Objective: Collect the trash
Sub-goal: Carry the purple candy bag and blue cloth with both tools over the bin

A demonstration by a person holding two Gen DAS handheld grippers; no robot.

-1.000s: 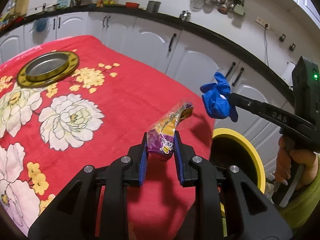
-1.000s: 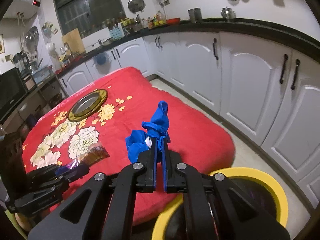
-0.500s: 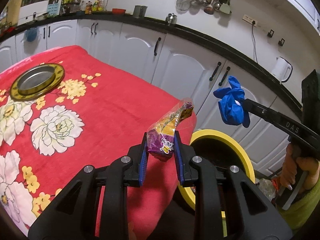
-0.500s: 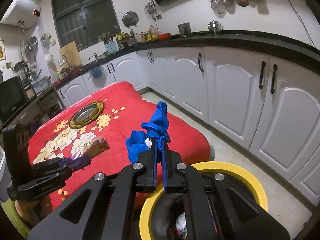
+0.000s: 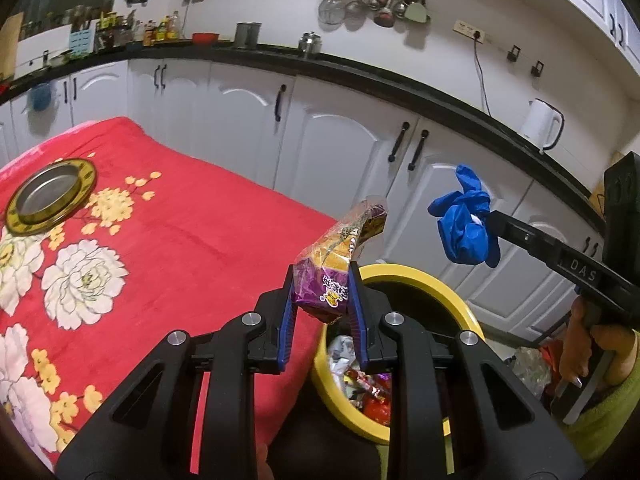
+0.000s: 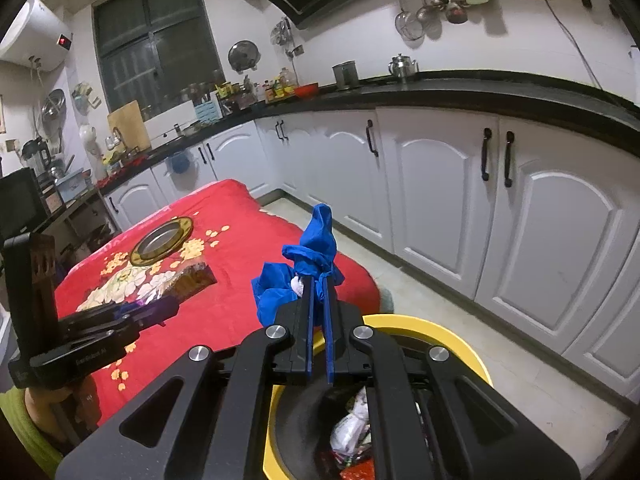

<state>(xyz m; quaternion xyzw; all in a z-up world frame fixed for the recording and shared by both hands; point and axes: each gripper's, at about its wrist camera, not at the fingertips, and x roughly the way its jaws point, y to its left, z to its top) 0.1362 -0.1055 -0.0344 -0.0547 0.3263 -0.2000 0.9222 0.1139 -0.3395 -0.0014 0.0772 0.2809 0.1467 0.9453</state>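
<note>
Currently the table (image 5: 168,248), draped in a red floral cloth, fills the left of both wrist views, and the yellow bin (image 5: 416,276) stands on the floor just beside its near corner. That bin is the target of the coming move. Its mouth is open upward and already holds mixed wrappers.

Seen from the left wrist view, the bin rim lies directly below and slightly ahead of the left gripper (image 5: 322,300). In the right wrist view the bin (image 6: 460,344) sits below the right gripper (image 6: 318,292), whose fingers overhang the near rim. Judged from both views, each load is over or close to the bin mouth; the right gripper appears the better centred, but which is nearer cannot be fixed.

Both grippers point forward and tilt downward toward the bin. The person's right hand (image 5: 588,344) grips the handle of its tool at the right edge of the left wrist view.

The left gripper is clamped on a snack wrapper (image 5: 332,264), whose long axis rises up and to the right, away from the fingers. The right gripper is pinched nearly closed on a crumpled blue glove (image 6: 304,272), which bunches above and to the left of the fingertips.

Likely next step: release over the bin mouth.
</note>
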